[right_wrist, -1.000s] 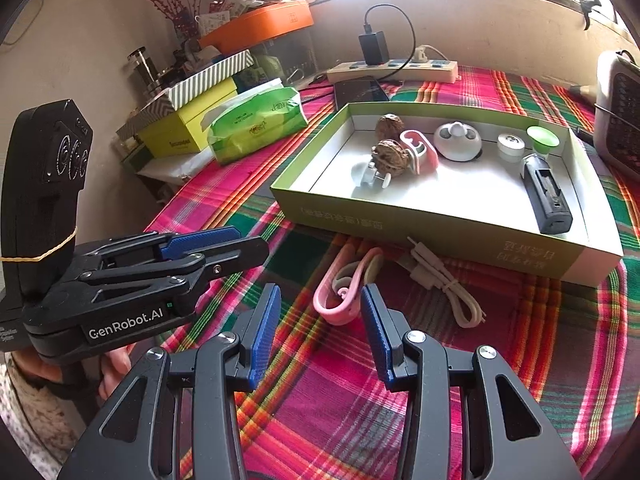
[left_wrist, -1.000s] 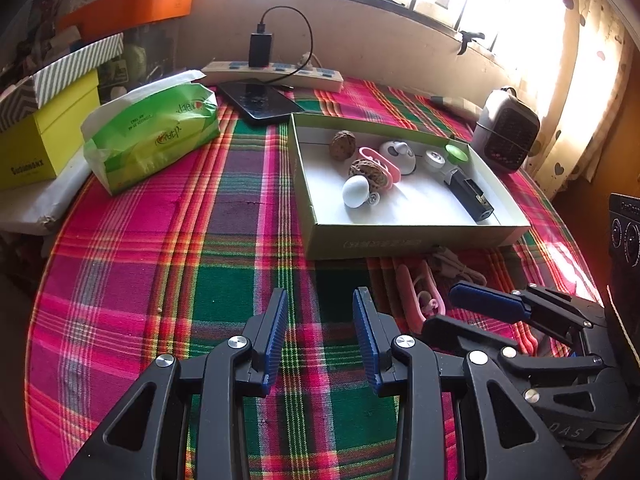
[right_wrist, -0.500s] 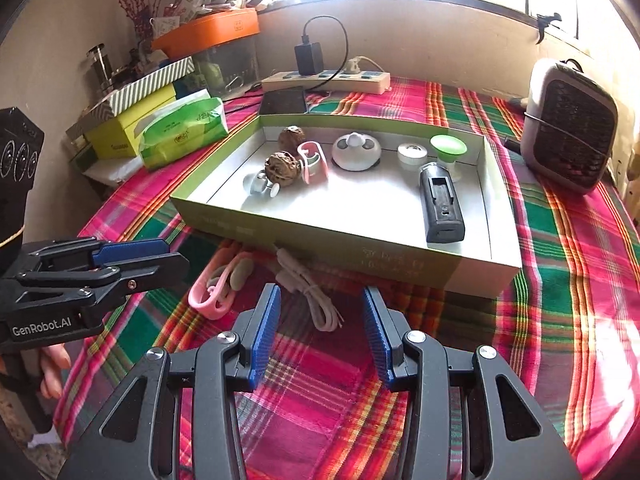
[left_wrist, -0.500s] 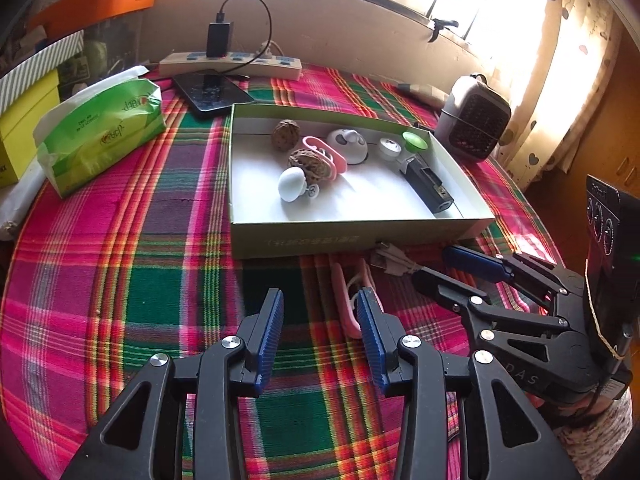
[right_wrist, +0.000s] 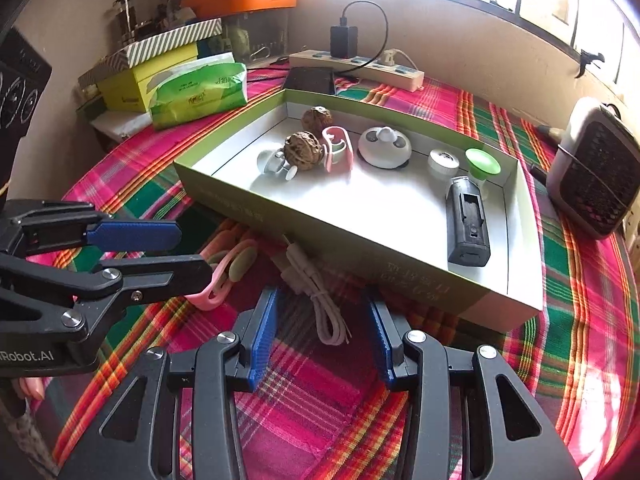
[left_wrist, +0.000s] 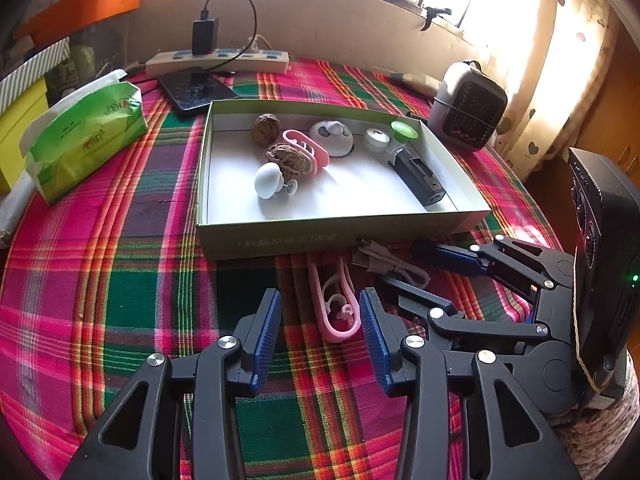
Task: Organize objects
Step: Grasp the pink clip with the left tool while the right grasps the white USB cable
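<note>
The left gripper [left_wrist: 320, 330] is spread wide around the pink looped silicone clip [left_wrist: 334, 304], gripping nothing. The right gripper [right_wrist: 322, 338] is also released, framing the white coiled cable [right_wrist: 320, 292]. Both things lie on the plaid cloth [left_wrist: 120, 272] just beside the shallow green cardboard box [left_wrist: 280, 236], probably their destination.

We see home living room: plaid tablecloth [left_wrist: 120, 280] below, heart-print curtain [left_wrist: 560, 60] far right, tissue pack [left_wrist: 86, 128] left, power strip [left_wrist: 218, 62] ahead.
</note>
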The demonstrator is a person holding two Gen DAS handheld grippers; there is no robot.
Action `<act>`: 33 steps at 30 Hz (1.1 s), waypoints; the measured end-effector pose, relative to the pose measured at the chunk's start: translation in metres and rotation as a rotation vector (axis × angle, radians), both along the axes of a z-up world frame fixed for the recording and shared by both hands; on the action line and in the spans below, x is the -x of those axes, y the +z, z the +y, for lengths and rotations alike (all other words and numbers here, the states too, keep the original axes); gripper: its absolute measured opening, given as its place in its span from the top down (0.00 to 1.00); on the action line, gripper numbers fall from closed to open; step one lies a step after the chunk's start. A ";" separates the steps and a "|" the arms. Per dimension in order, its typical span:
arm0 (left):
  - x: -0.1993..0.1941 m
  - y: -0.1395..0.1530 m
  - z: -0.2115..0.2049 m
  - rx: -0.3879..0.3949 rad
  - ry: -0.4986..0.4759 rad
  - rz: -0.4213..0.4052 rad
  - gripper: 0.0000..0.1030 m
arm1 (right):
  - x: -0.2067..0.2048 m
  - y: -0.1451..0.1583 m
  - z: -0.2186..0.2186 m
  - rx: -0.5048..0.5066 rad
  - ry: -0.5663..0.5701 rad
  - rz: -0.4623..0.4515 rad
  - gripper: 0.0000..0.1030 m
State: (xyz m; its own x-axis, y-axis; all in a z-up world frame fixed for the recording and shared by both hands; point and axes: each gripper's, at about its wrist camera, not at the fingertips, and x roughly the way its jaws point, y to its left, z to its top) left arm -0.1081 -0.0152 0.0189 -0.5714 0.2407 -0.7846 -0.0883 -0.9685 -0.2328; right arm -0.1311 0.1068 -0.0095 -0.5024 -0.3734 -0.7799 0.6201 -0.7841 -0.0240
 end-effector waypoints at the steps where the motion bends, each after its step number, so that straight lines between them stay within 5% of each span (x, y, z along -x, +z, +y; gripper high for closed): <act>1: 0.001 0.000 0.001 0.004 -0.002 -0.002 0.62 | 0.000 0.000 0.001 0.004 -0.004 -0.003 0.58; 4: 0.002 -0.001 0.003 0.013 -0.009 -0.008 0.62 | 0.000 0.000 0.003 0.000 -0.022 0.001 0.60; 9: 0.006 -0.001 0.008 0.043 -0.022 -0.012 0.62 | -0.004 0.002 0.006 -0.014 -0.032 0.008 0.84; 26: 0.012 -0.009 0.017 0.086 -0.047 -0.034 0.62 | -0.024 0.005 0.049 0.056 -0.237 -0.054 0.86; 33: 0.014 -0.009 0.016 0.077 -0.057 -0.033 0.62 | -0.031 0.008 0.044 0.071 -0.190 -0.063 0.86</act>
State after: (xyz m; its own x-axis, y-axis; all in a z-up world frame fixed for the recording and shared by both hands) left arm -0.1217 0.0005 0.0098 -0.5321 0.2104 -0.8201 -0.1370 -0.9773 -0.1618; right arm -0.1001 0.1508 -0.0013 -0.5200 -0.3318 -0.7870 0.4595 -0.8854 0.0697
